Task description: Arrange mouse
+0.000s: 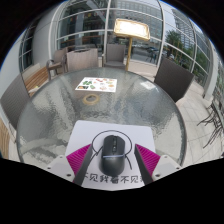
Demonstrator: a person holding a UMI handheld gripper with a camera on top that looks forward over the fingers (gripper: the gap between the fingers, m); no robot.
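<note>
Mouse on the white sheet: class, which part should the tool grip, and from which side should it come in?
Grip the mouse across its two long flanks near the middle, coming straight on from the tail end nearest the tool. Its long axis runs along the fingers, so the narrower width faces them. It already lies on the white sheet between the open fingers, with gaps either side.

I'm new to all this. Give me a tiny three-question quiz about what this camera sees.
1. True or false: the mouse lies between the tool's pink fingers.
2. What does the mouse rest on? A) white mat B) bare glass C) a chair
3. Fill in: beyond the mouse, on the round glass table, lies a white ____ with green marks.

Key: 1 true, with the tool open, gaps showing at both sides; 2 A, the mat; 3 sheet.
</note>
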